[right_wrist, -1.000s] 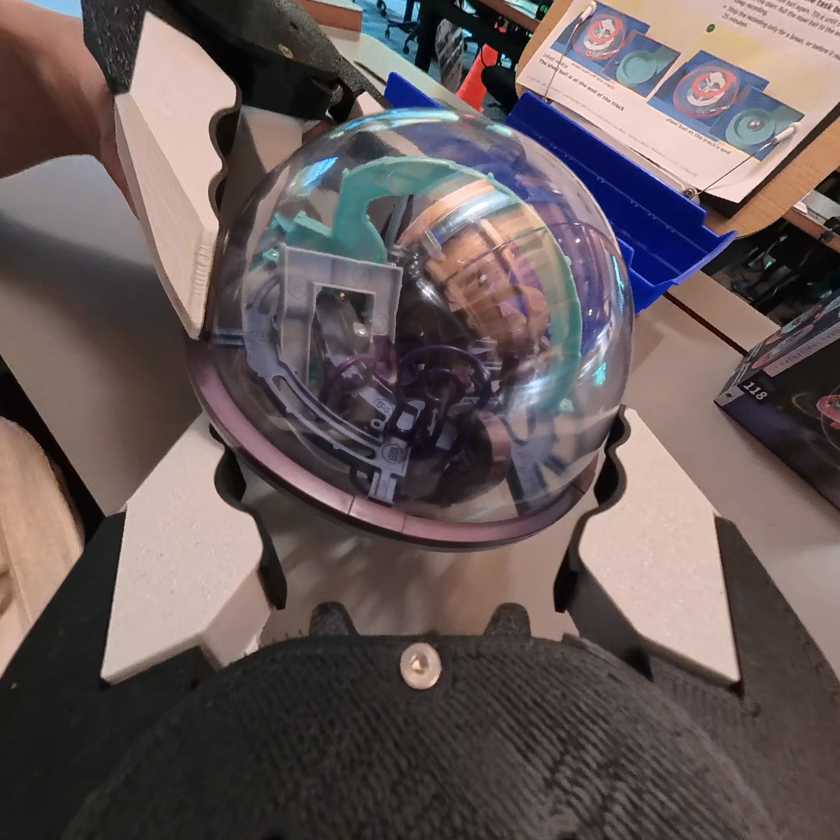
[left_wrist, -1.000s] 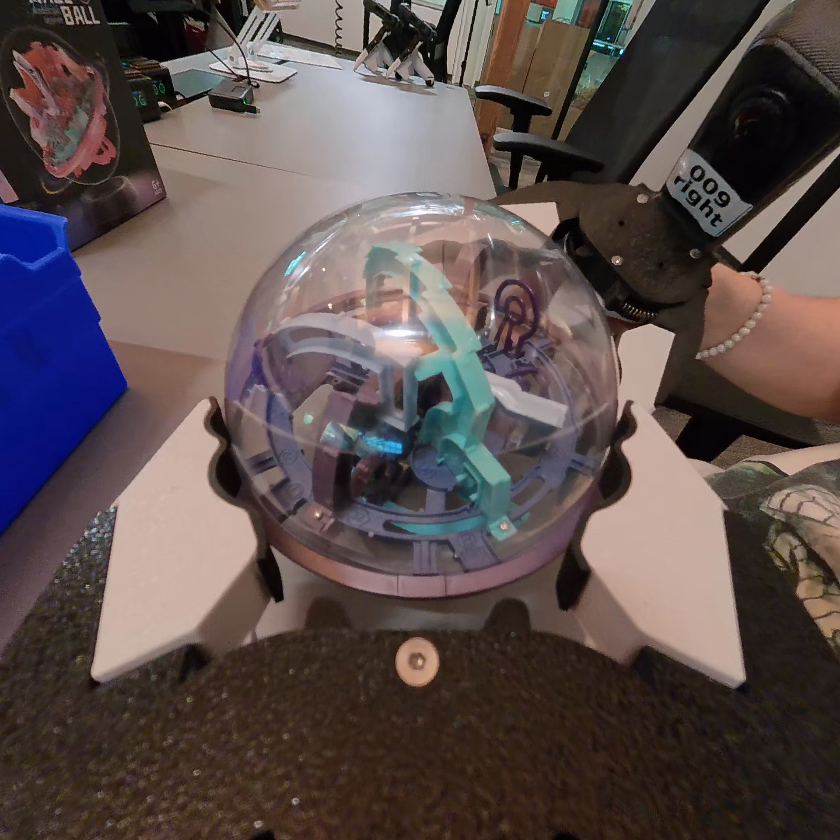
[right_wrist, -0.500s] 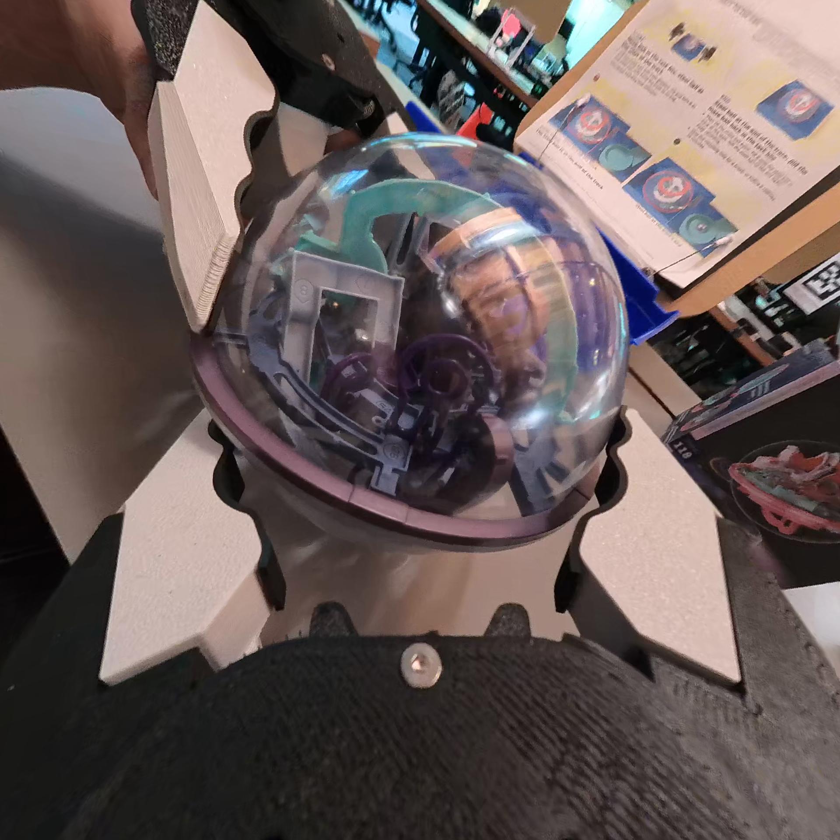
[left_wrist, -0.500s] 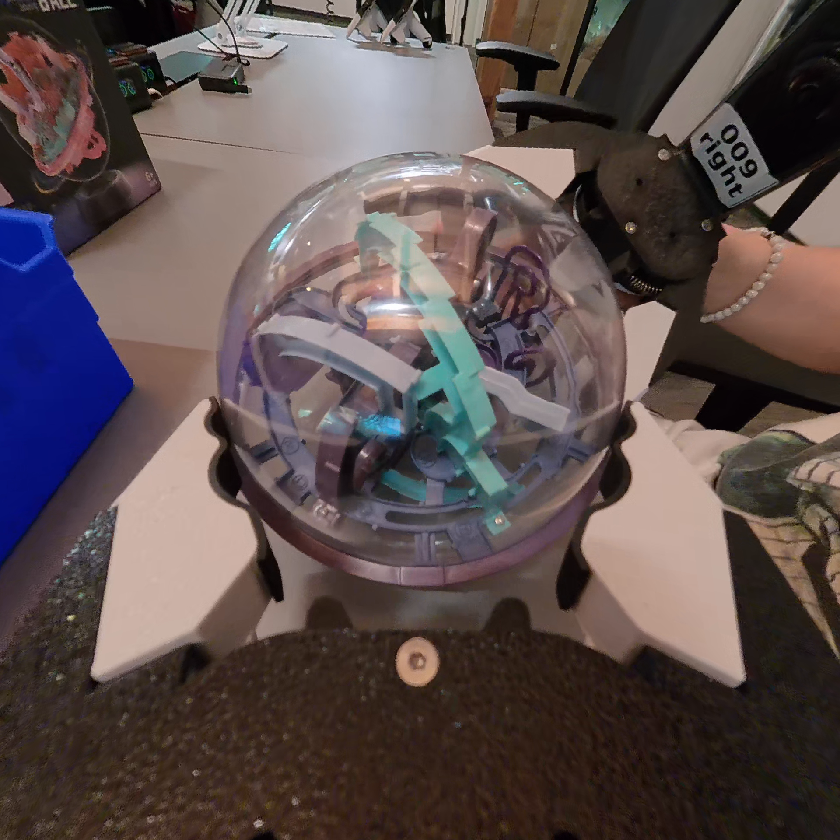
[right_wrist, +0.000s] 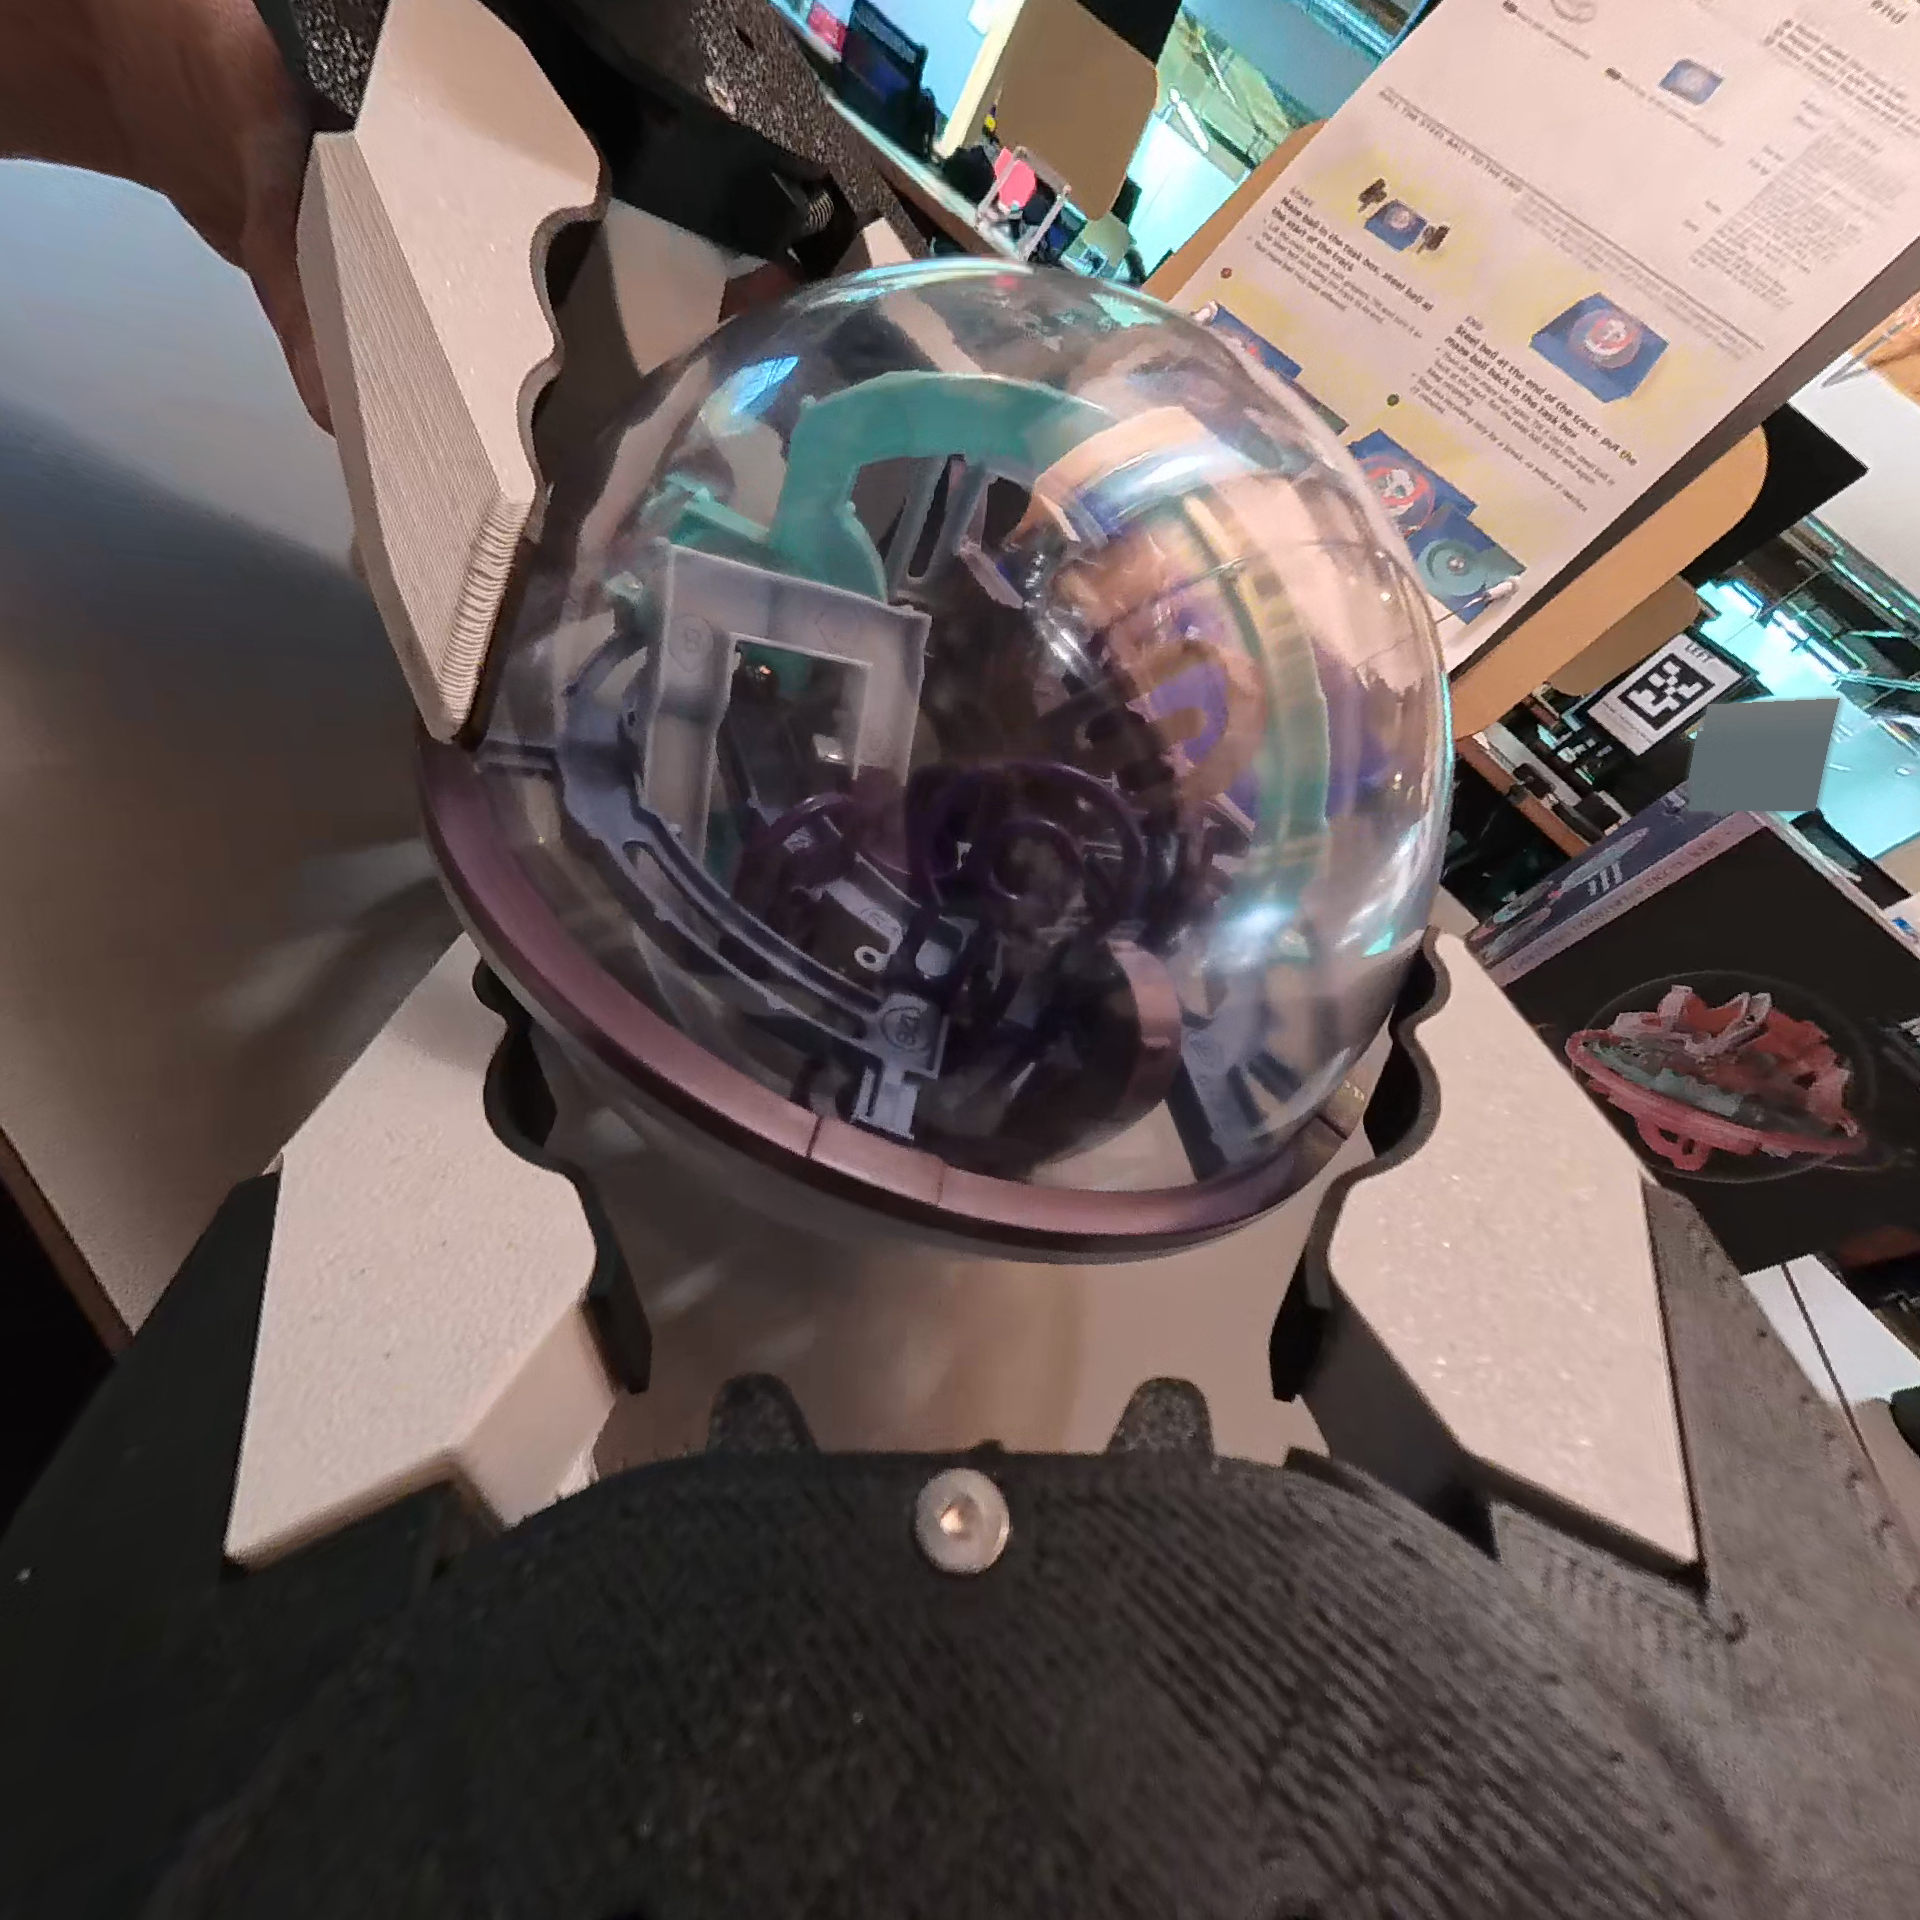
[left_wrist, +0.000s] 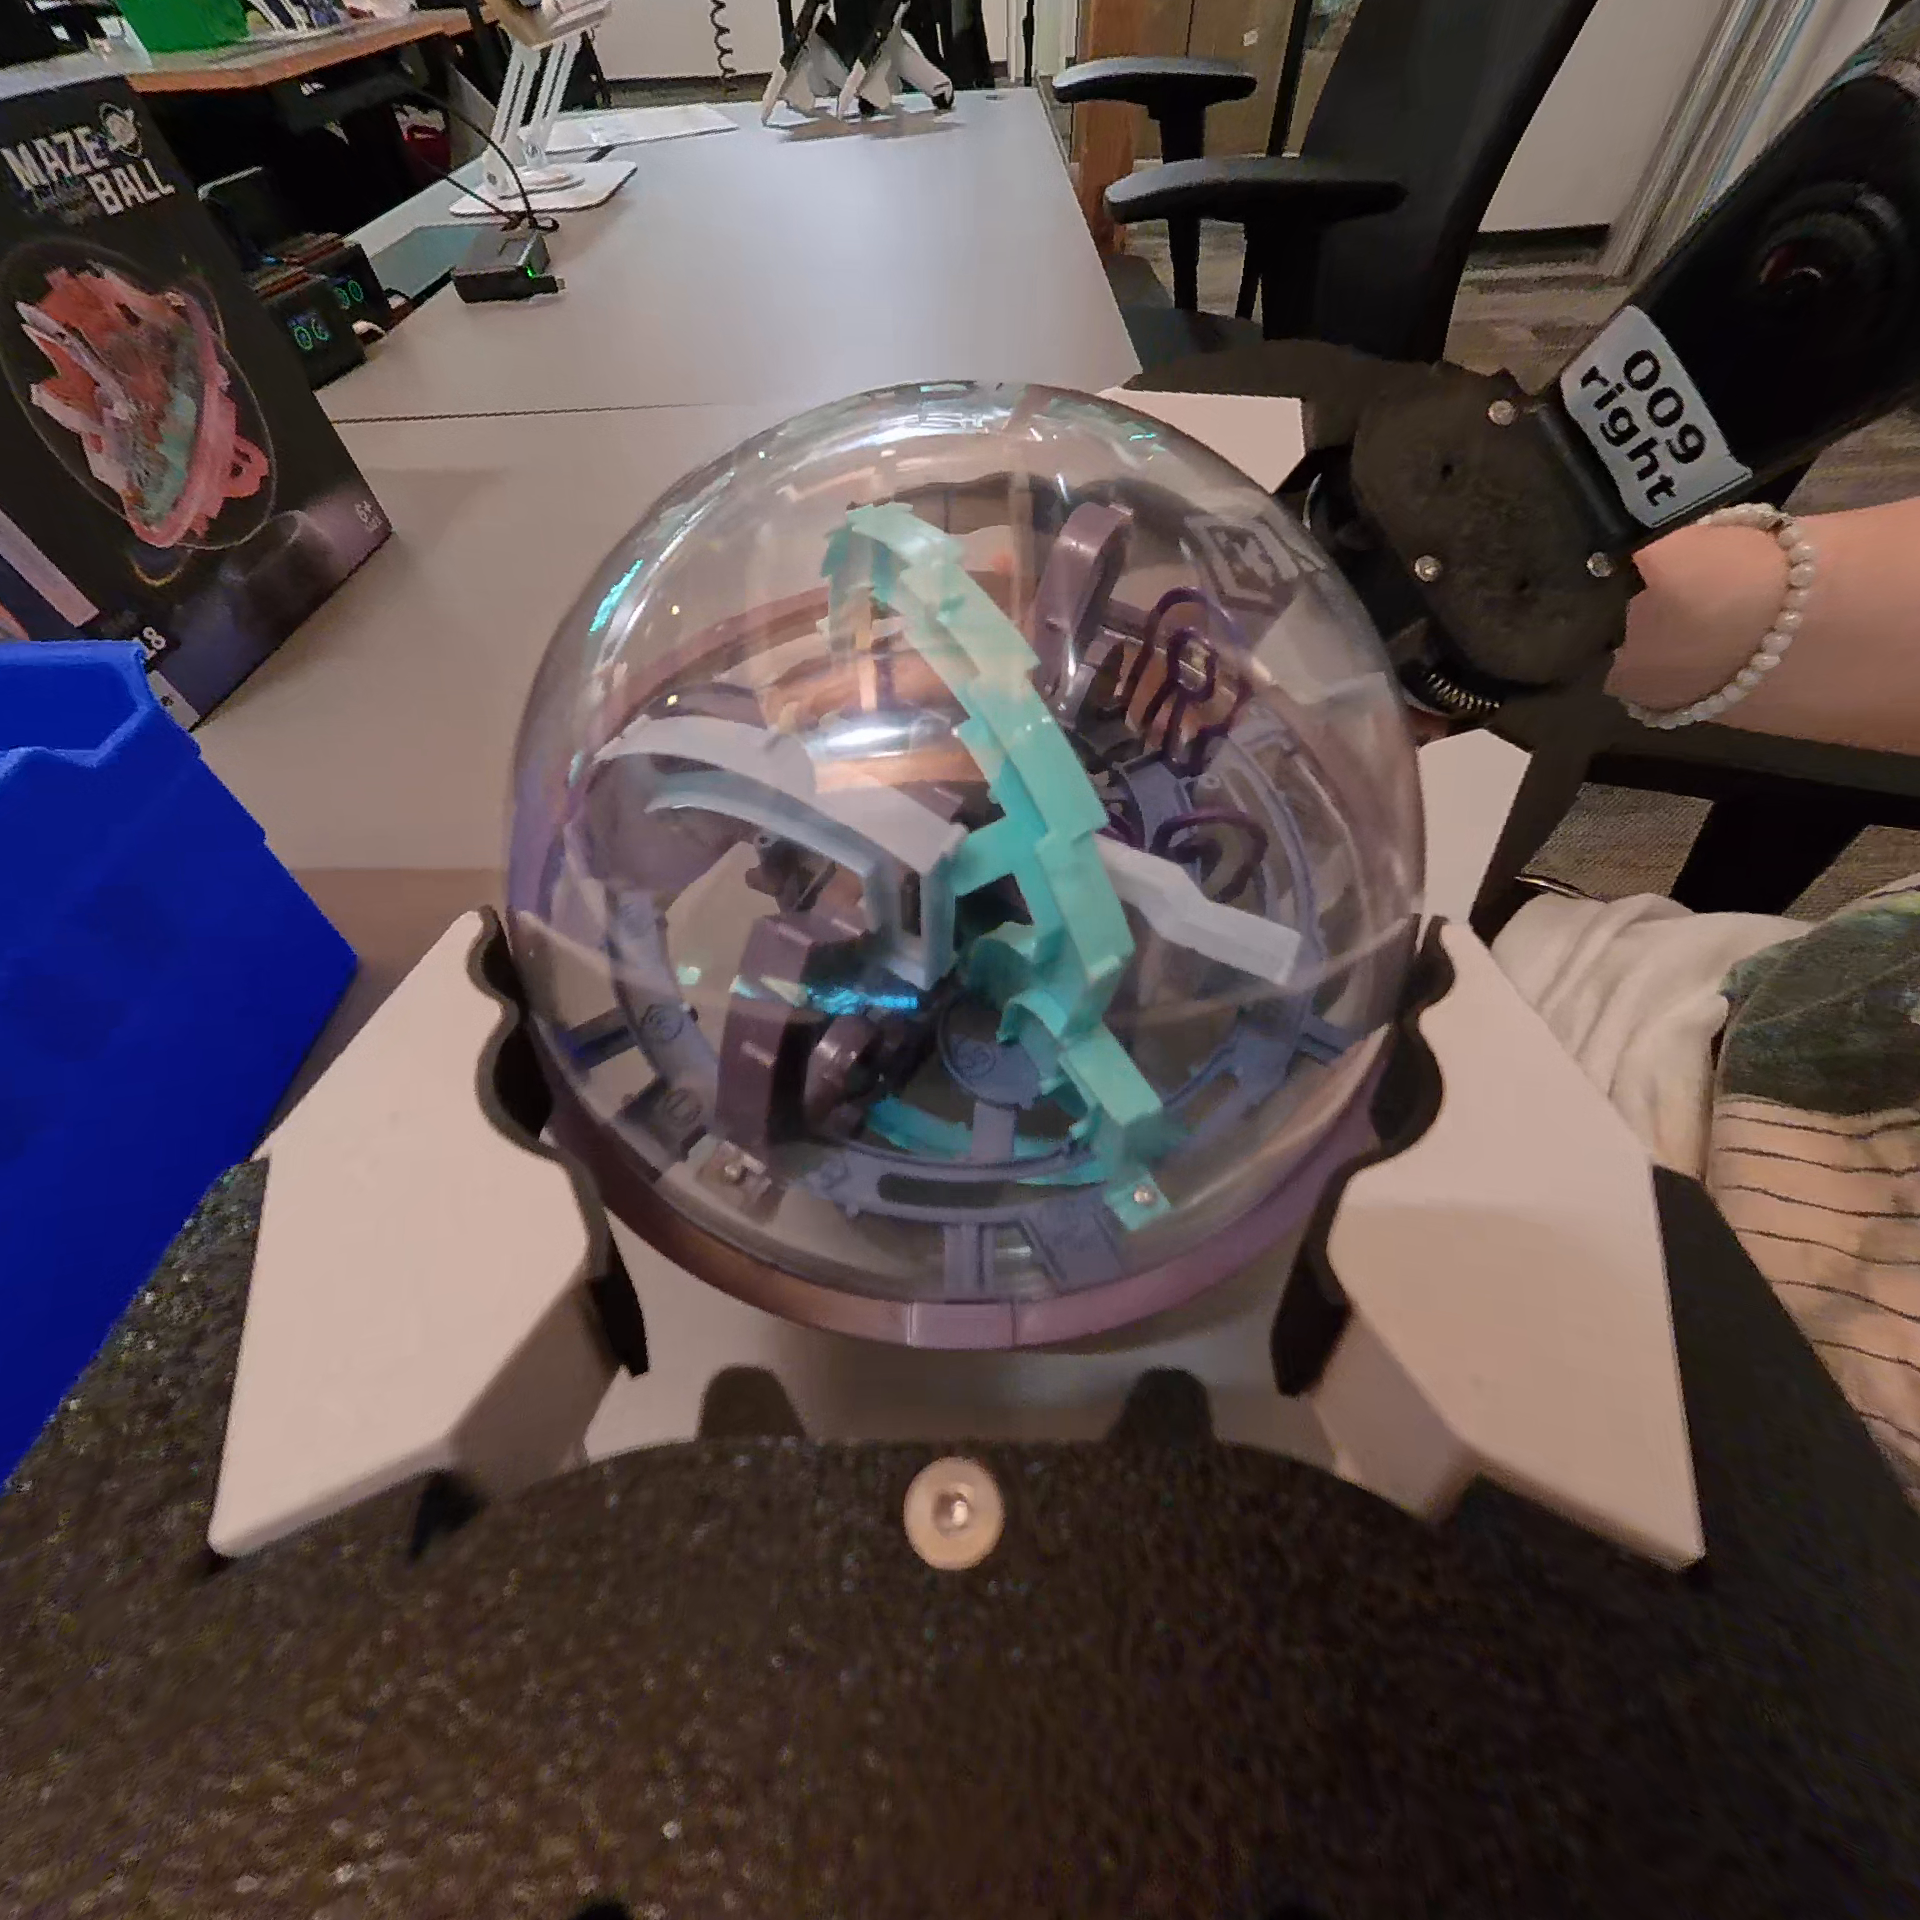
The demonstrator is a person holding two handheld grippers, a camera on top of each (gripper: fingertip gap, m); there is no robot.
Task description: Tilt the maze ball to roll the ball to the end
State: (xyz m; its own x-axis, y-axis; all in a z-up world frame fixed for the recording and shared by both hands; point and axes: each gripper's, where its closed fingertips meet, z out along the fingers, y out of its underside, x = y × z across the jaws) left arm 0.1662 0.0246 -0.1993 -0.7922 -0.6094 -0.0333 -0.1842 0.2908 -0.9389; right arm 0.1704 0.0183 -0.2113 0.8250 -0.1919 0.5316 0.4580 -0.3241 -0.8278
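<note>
So over the last second we have tipped the maze ball [left_wrist: 966, 862] and swung it round: in the left wrist view the teal track [left_wrist: 1023, 821] leans further over and the purple wire loops [left_wrist: 1195, 686] have come up toward the far side, while behind the right jaws the blue bin has dropped out of sight and the instruction sheet [right_wrist: 1538, 312] fills the background. That suggests we are mid-tilt, steering the little steel ball, which we cannot pick out among the tracks.

Beneath it all lies the grey counter [left_wrist: 727, 312], smooth and matte. The sphere sits cradled between both sets of jaws, the left gripper [left_wrist: 961, 1049] and the right gripper [right_wrist: 961, 1049] each spread wide and clamped on it, black scalloped pads [left_wrist: 499, 1018] pressing the shell near its dull purple equator band. The shell is clear, glossy plastic, full of reflections; inside run curved grey ramps, stepped teal rails and thin purple wire
</note>
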